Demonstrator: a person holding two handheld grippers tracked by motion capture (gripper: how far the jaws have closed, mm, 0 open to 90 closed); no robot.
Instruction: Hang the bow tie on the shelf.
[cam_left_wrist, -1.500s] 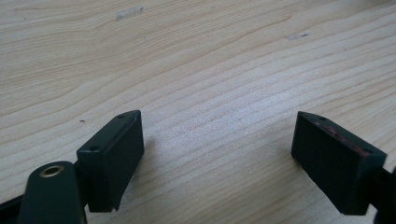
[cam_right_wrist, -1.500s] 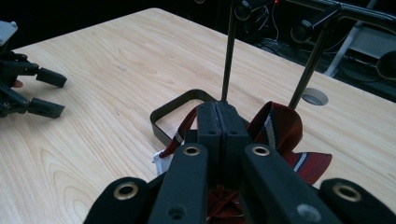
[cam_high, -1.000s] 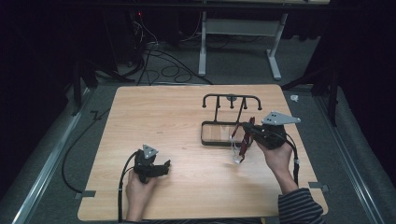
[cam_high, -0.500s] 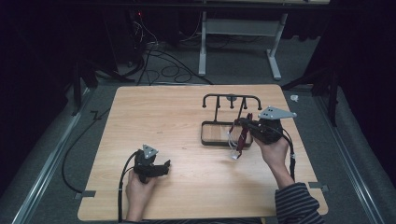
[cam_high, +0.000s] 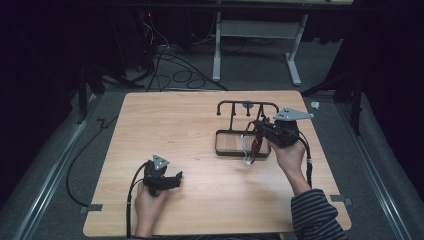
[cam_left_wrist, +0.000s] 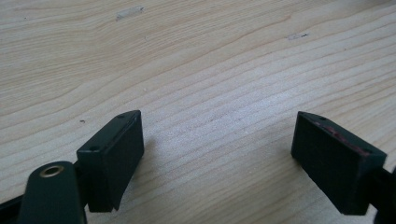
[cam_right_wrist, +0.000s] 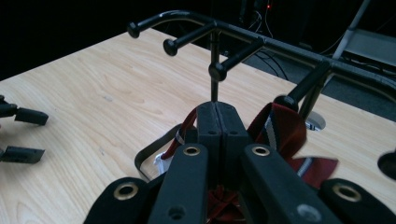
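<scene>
The right claw (cam_high: 256, 131) is clamping a dark red lanyard (cam_high: 255, 145) over the black rack (cam_high: 246, 106), while the left claw (cam_high: 176, 179) is resting wide open on the desk (cam_high: 190, 125).

A light wooden table (cam_high: 200, 130) is seen on a grey carpeted floor (cam_high: 380, 165). Behind it, black cables (cam_high: 170, 62) are strewn across the floor beside the white legs of a desk frame (cam_high: 295, 55). A small white scrap (cam_high: 315, 105) lies just off the table's far right corner.
</scene>
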